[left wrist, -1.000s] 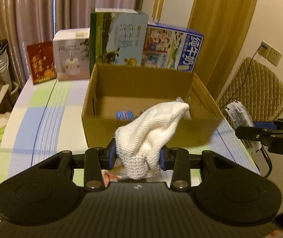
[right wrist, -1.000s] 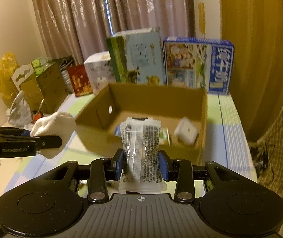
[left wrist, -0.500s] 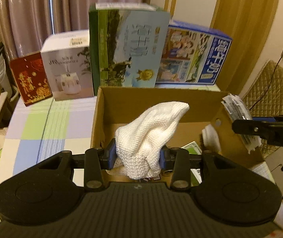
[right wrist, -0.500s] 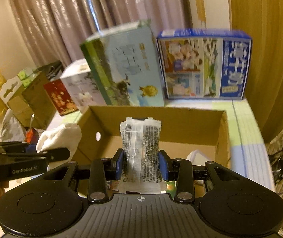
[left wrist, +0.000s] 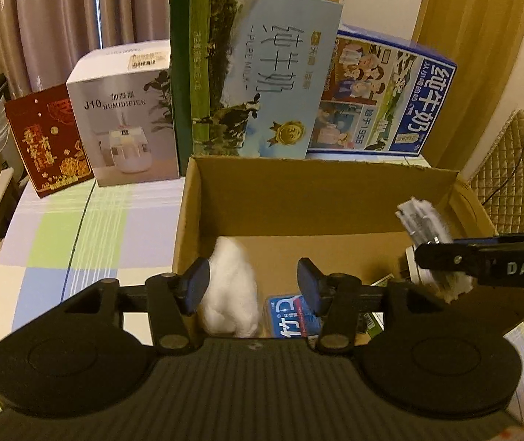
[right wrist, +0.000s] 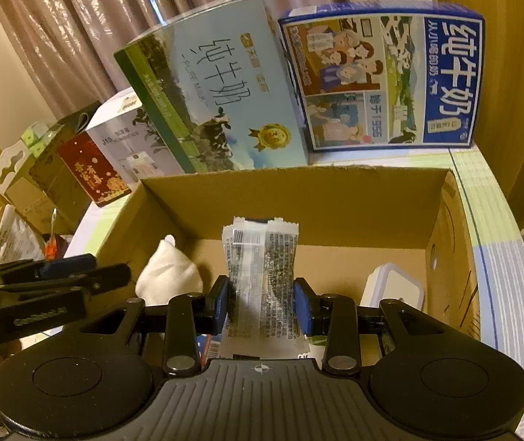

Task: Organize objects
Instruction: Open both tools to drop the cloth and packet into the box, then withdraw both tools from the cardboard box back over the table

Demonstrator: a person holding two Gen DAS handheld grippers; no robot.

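Left tool (left wrist: 253,284): jaws spread wide, gripping nothing. The crumpled white knitted cloth (left wrist: 230,290) sits between the pads at the near-left corner of the open brown cardboard box (left wrist: 320,198); can't tell if it touches the left pad or has settled on the floor.

Right tool (right wrist: 261,303): closed on the clear printed plastic sachet (right wrist: 262,272), held upright over the box's near-middle.

I read the step in hand as dropping the sachet. Plan: lower it below the rim before I let go, aim for bare cardboard floor between the cloth and the white rounded-square plastic case (right wrist: 396,286) at the right wall, open fully, then lift straight up so the pads don't drag the film. I'd back the left tool off first; both tools crowd the same opening.

Small blue printed pack (left wrist: 287,314) already lies on the floor near the front.
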